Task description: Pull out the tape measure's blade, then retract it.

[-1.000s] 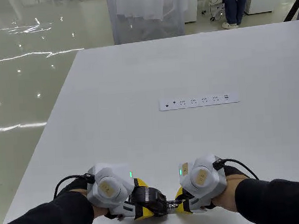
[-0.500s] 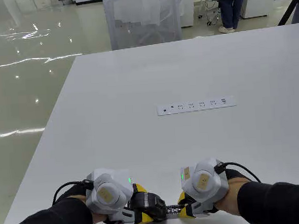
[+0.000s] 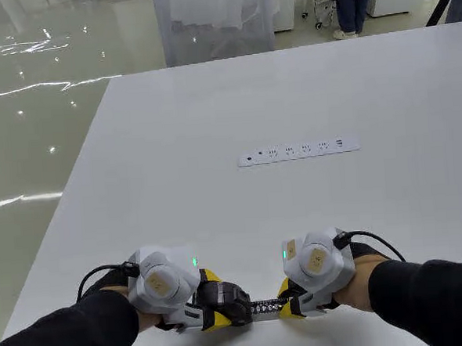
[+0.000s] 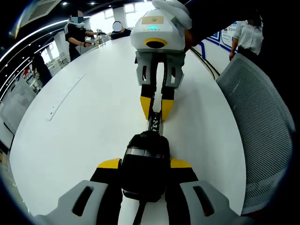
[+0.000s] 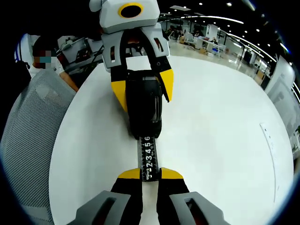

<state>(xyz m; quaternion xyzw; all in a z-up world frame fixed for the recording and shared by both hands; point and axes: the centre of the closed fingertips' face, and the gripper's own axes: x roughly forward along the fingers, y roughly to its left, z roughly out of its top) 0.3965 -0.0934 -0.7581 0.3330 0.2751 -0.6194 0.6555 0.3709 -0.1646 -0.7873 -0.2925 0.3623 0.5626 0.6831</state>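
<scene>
sitting at the near edge of the table [image 3: 213,143], the tape measure [image 3: 223,304] is clamped by its case in the left gripper [image 4: 145,164]. its blade [image 5: 148,157], barely out, is pinched tight by the right gripper [image 5: 149,174]. a weak pinch could let the blade slip and snap back.

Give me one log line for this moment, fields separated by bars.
left gripper: shut on tape measure | right gripper: shut on blade | blade: short length out

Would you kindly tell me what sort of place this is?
Probably an open-plan lab or office: a large white table with a power strip, a mesh chair, and a glossy floor.
</scene>
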